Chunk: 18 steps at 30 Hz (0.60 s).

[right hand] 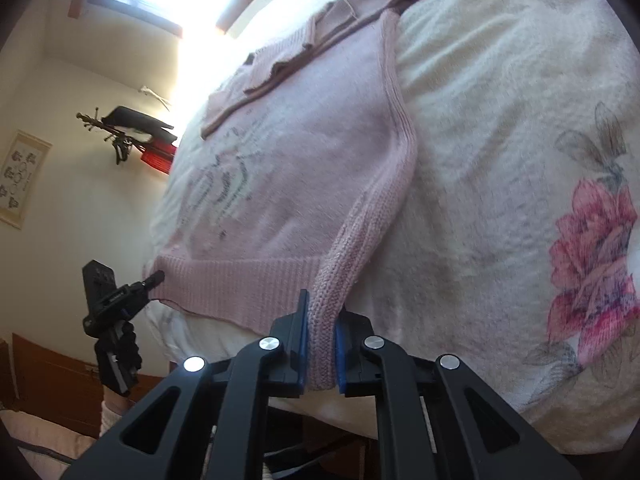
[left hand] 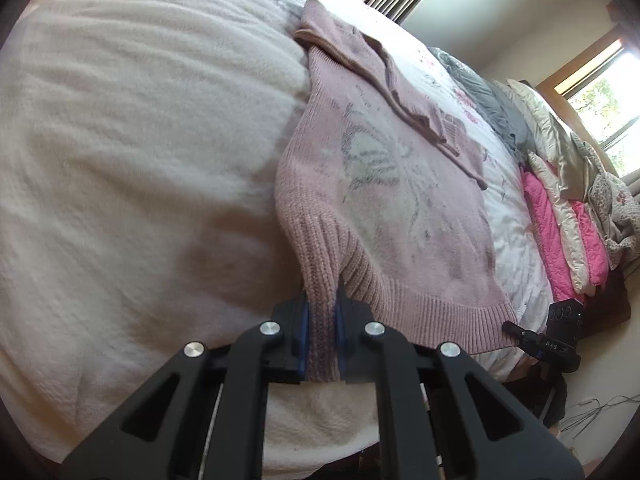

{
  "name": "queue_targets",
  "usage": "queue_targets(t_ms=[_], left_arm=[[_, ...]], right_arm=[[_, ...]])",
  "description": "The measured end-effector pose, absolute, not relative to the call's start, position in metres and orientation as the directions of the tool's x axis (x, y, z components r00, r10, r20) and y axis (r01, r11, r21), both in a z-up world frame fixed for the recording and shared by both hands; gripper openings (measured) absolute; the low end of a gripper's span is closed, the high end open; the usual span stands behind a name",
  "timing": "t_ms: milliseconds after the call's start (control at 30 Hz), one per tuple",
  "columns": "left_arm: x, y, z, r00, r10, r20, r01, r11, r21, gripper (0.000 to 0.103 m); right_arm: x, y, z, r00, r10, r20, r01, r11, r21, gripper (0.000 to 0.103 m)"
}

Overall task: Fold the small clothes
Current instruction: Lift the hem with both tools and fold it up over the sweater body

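A small pink knitted sweater [left hand: 400, 200] lies spread on the bed, a pale butterfly-like print on its front and its sleeves folded across the chest. My left gripper [left hand: 322, 340] is shut on the sweater's ribbed hem corner at the bed's near edge. In the right wrist view the same sweater [right hand: 300, 152] stretches away from me. My right gripper [right hand: 322, 356] is shut on the other ribbed hem corner. Each gripper shows in the other's view: the right gripper [left hand: 536, 342] at the hem's far end, the left gripper [right hand: 124, 292] likewise.
The bed carries a cream blanket [left hand: 140, 160] and a white quilt with a pink flower print [right hand: 592, 240]. Pillows and pink bedding [left hand: 560, 208] pile at the headboard side. Windows [left hand: 608, 100] are bright. A wooden bed frame [right hand: 52, 380] runs below.
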<state>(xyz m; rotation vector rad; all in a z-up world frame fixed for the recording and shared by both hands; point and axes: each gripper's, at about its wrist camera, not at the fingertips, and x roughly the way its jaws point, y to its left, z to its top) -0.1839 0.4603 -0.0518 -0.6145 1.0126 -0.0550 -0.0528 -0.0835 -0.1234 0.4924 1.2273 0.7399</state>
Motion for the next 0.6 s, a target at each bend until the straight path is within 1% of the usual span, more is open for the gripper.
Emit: queue_targets(t_ms=[100,267,433,600], left_arm=[[-0.171,0.460,-0.035,0.576,-0.314,-0.754,-0.198,0.842,-0.502,0.009],[-0.142,0.462,-0.021,0.609,-0.293,-0.737,-0.181,0.853,-0.489,0.009],[-0.105,0.471,-0.022,0.627,-0.273,-0.730,-0.201,0.848,-0.490,0.009],[-0.068,0.485,-0.037,0.616,-0.260,-0.743,-0.243,0.835,-0.493,0.009]], right_arm=[[-0.039,-0.090,-0.106,0.188,0.765,-0.617,-0.243,0.644,0.725,0.010],[-0.011,-0.095,-0.089,0.241,0.748,-0.619,-0.238,0.664,0.709,0.010],[0.028,-0.096,-0.087,0.268,0.738,-0.620,-0.203,0.672,0.712,0.010],[0.069,-0.090,-0.097,0.261,0.727,-0.636,-0.165,0.682,0.712,0.010]])
